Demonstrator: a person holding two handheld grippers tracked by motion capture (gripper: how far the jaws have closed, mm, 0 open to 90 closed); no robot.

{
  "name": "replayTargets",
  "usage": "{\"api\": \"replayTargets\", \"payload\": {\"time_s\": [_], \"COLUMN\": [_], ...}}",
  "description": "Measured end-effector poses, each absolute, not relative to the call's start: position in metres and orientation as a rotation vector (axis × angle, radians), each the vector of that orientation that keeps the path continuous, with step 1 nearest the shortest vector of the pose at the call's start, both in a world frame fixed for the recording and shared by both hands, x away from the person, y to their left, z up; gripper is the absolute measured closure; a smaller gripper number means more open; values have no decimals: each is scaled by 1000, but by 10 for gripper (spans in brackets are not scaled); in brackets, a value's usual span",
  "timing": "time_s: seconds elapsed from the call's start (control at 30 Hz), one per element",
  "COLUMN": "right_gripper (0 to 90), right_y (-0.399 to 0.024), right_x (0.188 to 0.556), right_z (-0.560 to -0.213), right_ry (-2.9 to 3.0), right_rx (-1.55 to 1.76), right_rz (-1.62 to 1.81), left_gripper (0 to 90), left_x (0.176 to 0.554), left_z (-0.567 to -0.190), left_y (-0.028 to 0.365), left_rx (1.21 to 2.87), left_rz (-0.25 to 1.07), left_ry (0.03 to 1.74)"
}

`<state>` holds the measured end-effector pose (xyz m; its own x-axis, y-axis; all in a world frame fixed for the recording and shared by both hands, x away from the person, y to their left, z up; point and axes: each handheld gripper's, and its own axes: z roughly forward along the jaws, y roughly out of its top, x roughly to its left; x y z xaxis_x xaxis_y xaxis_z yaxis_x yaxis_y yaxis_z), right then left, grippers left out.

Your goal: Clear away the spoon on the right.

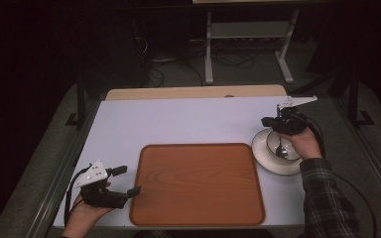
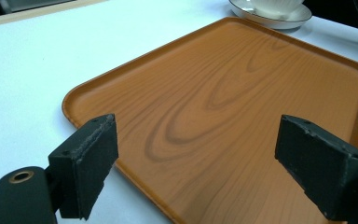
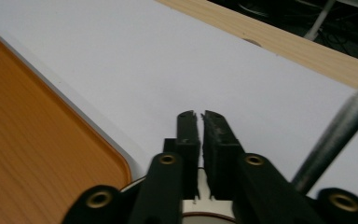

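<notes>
A white cup (image 1: 274, 143) with a spoon (image 1: 281, 148) in it stands on a white saucer (image 1: 265, 161) just right of the wooden tray (image 1: 198, 145). My right gripper (image 1: 273, 124) sits at the cup's far edge. In the right gripper view its jaws (image 3: 200, 114) are all but together, with a white sliver of the cup (image 3: 198, 189) pinched near their base and the spoon's handle (image 3: 335, 130) rising at the right. My left gripper (image 1: 128, 180) rests open at the tray's near left corner, its jaws (image 2: 200, 144) wide over the bare tray (image 2: 70, 100).
The tray (image 3: 51, 140) lies on a white table top (image 1: 178, 119) with a wooden strip along the far edge (image 1: 193, 92). Metal rails run down both sides of the table. Cup and saucer (image 2: 284, 21) show beyond the tray's far corner.
</notes>
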<state>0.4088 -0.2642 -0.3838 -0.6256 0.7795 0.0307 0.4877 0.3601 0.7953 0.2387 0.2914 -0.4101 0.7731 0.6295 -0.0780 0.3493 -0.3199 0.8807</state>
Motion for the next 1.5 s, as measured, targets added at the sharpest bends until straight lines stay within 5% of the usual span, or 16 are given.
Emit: {"api": "replayTargets", "payload": {"time_s": [1.5], "right_gripper": [898], "right_y": [-322], "right_x": [398], "right_z": [-391], "right_ry": [2120], "right_rx": [1343], "right_rz": [1091], "left_gripper": [129], "left_x": [238], "left_z": [-409], "left_y": [292], "left_rx": [1943], "left_rz": [351], "left_ry": [737]}}
